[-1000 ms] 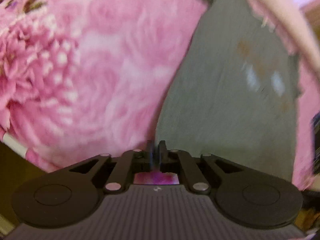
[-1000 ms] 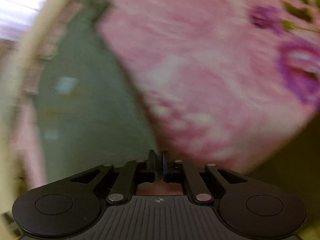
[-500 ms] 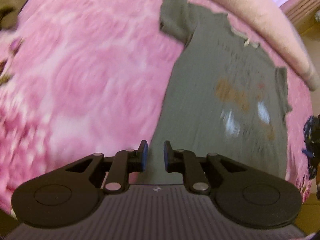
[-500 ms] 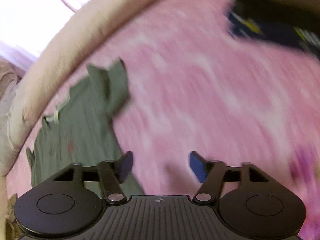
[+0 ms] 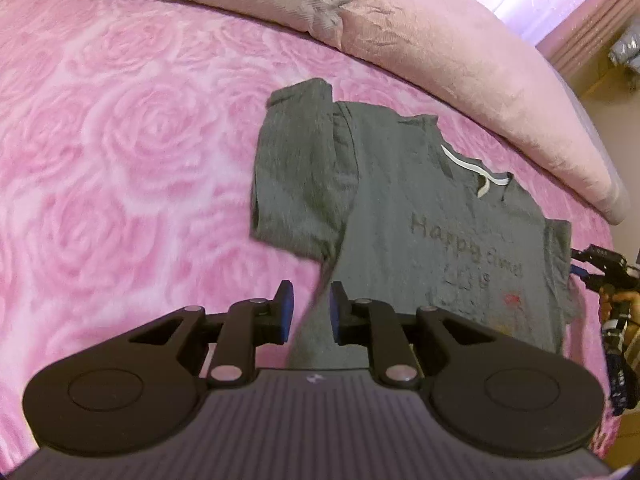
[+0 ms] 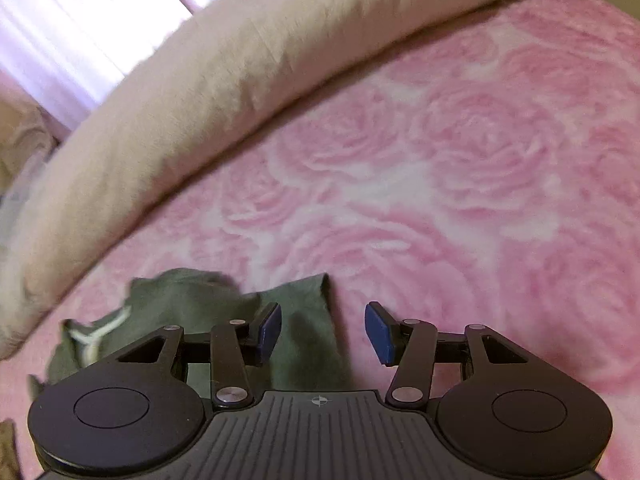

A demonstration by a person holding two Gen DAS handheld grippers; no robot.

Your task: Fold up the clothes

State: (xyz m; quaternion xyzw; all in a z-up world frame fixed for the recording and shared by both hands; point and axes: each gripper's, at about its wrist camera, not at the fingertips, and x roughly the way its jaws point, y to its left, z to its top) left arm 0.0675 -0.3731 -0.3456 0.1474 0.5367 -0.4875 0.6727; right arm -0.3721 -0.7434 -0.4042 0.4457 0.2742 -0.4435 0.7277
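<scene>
Left wrist view, grey T-shirt flat on pink blanket, both grippers' fingers apart, empty.

bedroom, rose bedspread, pillow

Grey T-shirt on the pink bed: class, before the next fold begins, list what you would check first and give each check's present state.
1. Left gripper empty and open: ok, its blue pads are apart with nothing between them.
2. Right gripper empty and open: ok, opened wide above a sleeve edge.
3. Grey T-shirt spread print-side up on the rose blanket: ok, lettering visible.
4. Sleeves flat: not ok, the sleeve nearest the left gripper is rumpled and lies partly doubled over.
5. Hem laid straight: cannot tell, the grippers hide it.
6. Pillow apart from the shirt: ok, blanket shows between them.
</scene>
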